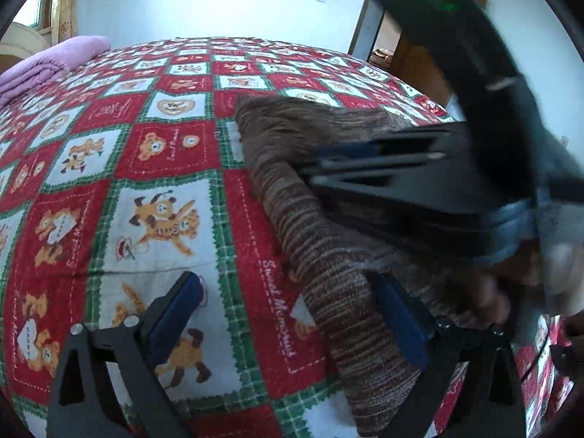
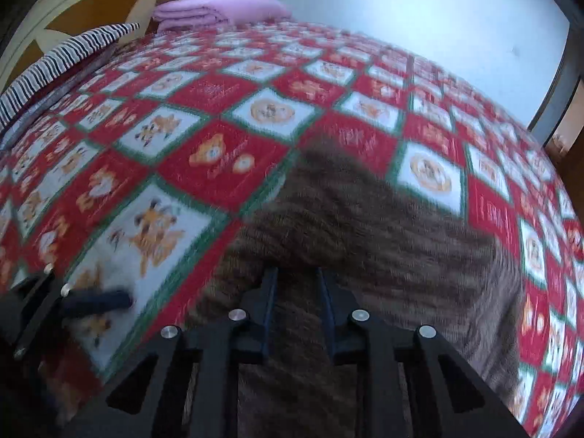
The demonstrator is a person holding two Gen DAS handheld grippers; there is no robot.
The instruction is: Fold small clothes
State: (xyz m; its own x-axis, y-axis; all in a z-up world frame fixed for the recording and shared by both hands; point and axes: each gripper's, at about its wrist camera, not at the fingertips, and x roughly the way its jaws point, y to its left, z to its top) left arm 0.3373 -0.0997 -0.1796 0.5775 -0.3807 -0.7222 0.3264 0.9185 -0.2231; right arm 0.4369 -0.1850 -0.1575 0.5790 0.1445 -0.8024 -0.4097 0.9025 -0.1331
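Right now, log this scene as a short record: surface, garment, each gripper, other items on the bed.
surface: bed with a red, white and green teddy-bear quilt
garment: brown striped knit, lying on the quilt
left gripper: jaws wide open, one finger against the knit's edge, nothing gripped
right gripper: jaws narrow, over the knit; image blurred, grip unclear
other items: folded purple blanket, striped pillow by the headboard
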